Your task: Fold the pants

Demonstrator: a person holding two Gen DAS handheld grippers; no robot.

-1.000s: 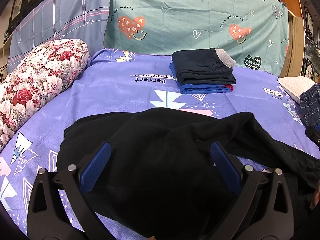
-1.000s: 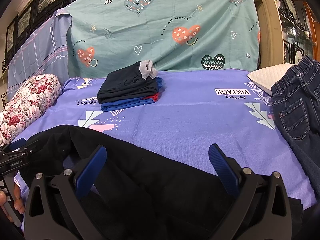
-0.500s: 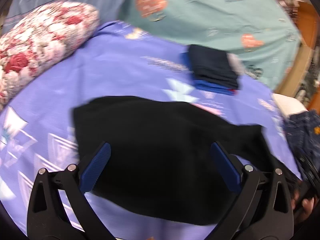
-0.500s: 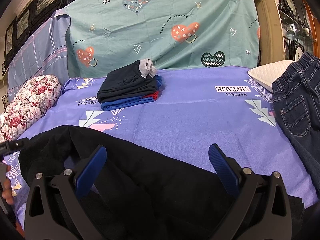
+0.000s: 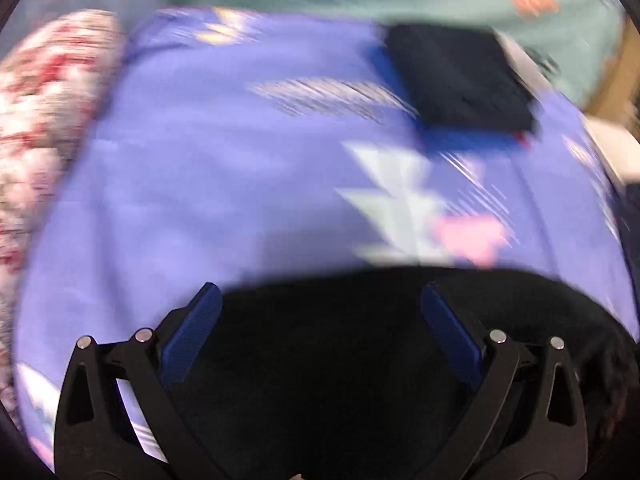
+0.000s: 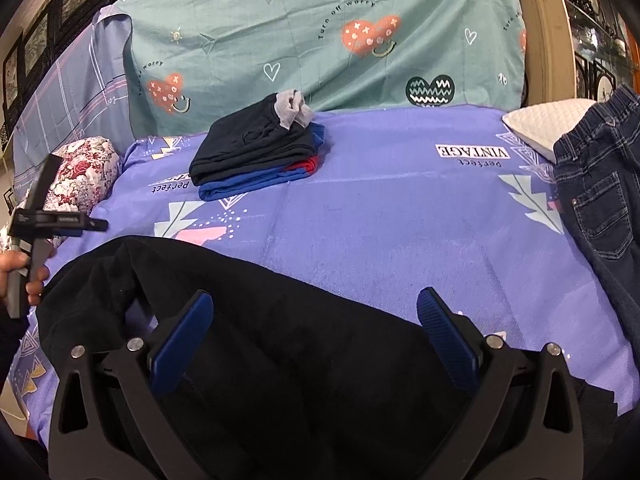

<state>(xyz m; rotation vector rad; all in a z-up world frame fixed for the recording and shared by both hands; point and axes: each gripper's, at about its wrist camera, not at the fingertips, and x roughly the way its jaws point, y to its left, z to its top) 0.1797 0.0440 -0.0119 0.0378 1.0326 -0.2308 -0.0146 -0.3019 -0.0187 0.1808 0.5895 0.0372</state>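
Black pants (image 6: 280, 360) sprawl along the bed's (image 6: 400, 220) near edge; both grippers (image 5: 320, 312) (image 6: 316, 316) spread, empty; left view now blurred, swung upward.

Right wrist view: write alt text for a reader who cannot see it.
An open right tool hovers over crumpled black pants on a purple printed bedsheet. Behind lie a stack of folded clothes and, at right, dark jeans. At the left edge, a hand holds the left tool.
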